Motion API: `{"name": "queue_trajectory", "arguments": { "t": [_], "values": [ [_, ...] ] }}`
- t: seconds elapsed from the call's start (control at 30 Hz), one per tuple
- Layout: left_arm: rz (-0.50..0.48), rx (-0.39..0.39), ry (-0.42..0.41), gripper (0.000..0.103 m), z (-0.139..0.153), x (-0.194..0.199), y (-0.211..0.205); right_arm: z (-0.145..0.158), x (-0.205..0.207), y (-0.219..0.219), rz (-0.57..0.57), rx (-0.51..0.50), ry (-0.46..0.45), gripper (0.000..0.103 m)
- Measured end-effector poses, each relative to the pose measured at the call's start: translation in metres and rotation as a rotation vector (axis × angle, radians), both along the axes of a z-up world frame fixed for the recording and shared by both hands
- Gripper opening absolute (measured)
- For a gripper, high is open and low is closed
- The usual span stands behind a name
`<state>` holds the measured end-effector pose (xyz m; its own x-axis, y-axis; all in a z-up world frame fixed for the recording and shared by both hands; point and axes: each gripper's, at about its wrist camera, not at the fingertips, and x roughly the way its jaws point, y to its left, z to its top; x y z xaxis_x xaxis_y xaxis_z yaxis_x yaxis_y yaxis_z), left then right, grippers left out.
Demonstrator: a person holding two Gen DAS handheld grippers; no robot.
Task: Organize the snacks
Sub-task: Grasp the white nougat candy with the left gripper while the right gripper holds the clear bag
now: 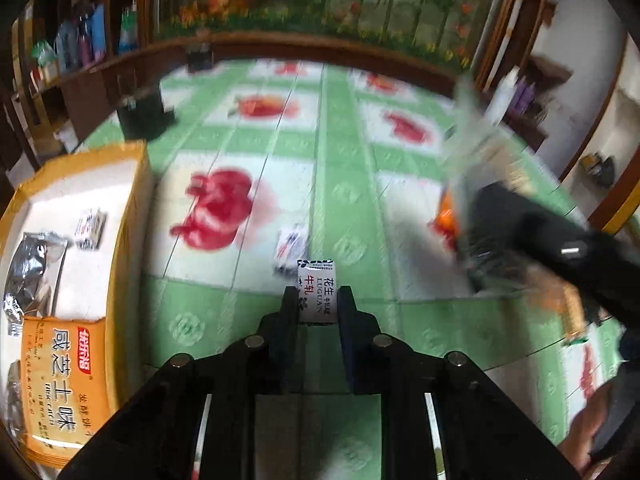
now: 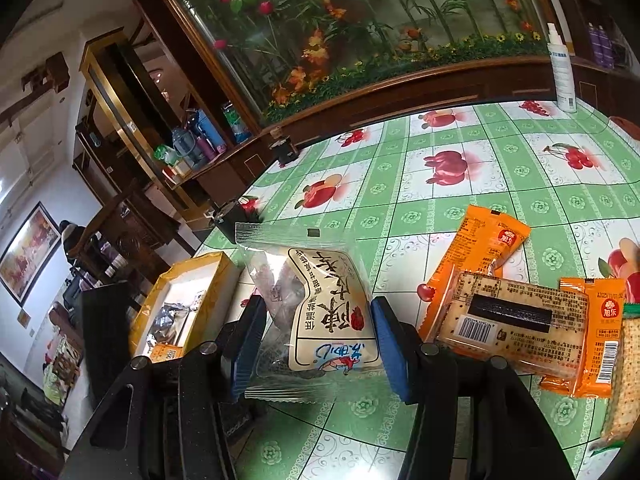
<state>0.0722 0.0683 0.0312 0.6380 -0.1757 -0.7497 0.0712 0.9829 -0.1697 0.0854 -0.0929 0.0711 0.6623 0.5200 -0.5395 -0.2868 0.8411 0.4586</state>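
Desk: one, covered in a green-and-white checked cloth printed with red fruit; a wooden cabinet with a painted flower panel runs along its far edge, with shelves of bottles to the left of the panel. One white spray bottle stands at the far right of the desk.

Box: one, yellow-rimmed with a white floor, at the left edge of the desk. Inside it, in the left wrist view: one orange biscuit packet, one silver foil packet, one small white candy.

Loose packets on the desk, right wrist view: two orange packets, one clear cracker pack lying across them, and part of a further cracker pack at the right edge.

Clear bag of dried fruit: one, white label, long axis running away from the camera, sealed top edge pointing toward the far side. Right tool stands with its blue pads spread on either side of the bag; whether they press it cannot be told.

White nougat candy: one, long axis pointing straight ahead, clenched between the pads of the left tool above the desk. One similar candy lies on the cloth just beyond it.
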Motion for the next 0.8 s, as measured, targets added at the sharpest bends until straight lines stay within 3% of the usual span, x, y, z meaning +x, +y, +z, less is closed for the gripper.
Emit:
{"name": "queue_trajectory", "arguments": {
  "t": [0.17,0.33,0.8],
  "values": [
    [-0.015,-0.068,-0.035,0.018,0.000,-0.003,0.010,-0.002,0.001,0.003,-0.014,-0.017,0.001,0.059],
    [-0.020,-0.069,-0.059,0.018,0.003,-0.003,0.012,-0.006,0.004,0.007,-0.014,-0.040,0.012,0.059],
    [-0.032,0.017,-0.138,0.018,0.014,-0.015,0.002,-0.011,0.005,0.013,0.001,-0.036,0.037,0.059]
  ]
}}
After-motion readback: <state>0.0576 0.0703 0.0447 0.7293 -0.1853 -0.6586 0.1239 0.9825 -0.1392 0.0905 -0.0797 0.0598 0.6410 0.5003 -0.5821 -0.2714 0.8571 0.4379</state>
